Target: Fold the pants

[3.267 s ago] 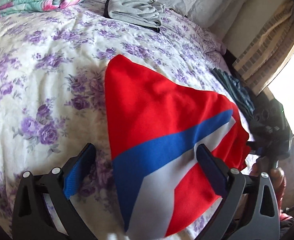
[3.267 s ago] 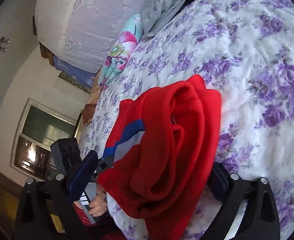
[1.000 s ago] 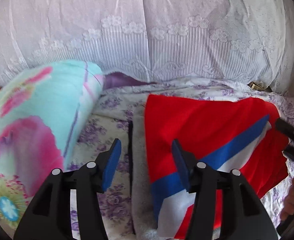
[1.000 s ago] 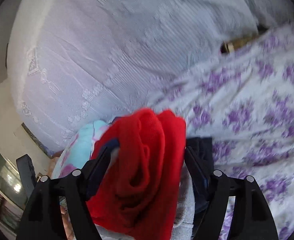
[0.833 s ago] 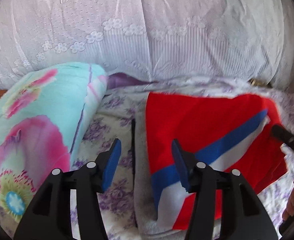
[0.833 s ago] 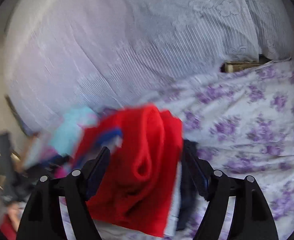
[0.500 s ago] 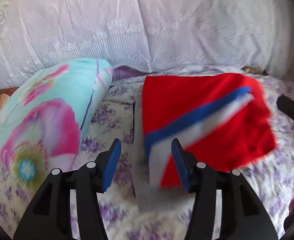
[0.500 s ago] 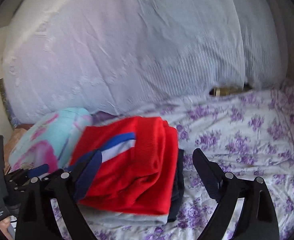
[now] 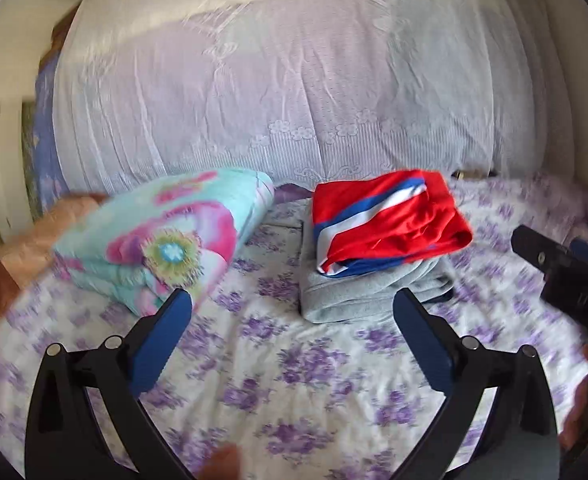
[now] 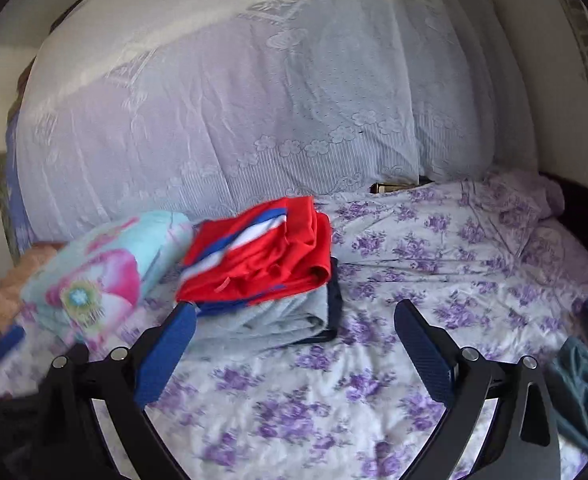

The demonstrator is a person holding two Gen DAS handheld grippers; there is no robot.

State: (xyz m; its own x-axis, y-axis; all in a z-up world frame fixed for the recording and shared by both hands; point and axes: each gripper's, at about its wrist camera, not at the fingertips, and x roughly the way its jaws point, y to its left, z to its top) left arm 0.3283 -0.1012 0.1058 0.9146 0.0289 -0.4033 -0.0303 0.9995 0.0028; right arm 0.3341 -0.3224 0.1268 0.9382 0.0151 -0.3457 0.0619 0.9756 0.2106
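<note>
At centre frame in both views, the red pants (image 9: pixel 390 216) lie folded on top of a grey folded garment (image 9: pixel 358 296) on the bed (image 9: pixel 294 360), beside the rolled floral quilt (image 9: pixel 166 240). Your left gripper (image 9: pixel 294 320) and right gripper (image 10: pixel 294 332) hang spread and empty, well short of the stack. This pair looks done — dark clothes (image 10: pixel 586 360) at lower right may be next.

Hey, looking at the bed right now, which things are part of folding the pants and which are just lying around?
Part of the job:
red pants, folded on the grey pile
left gripper
right gripper

Just lying around:
grey folded clothes
flowered quilt
dark clothes
bed sheet
</note>
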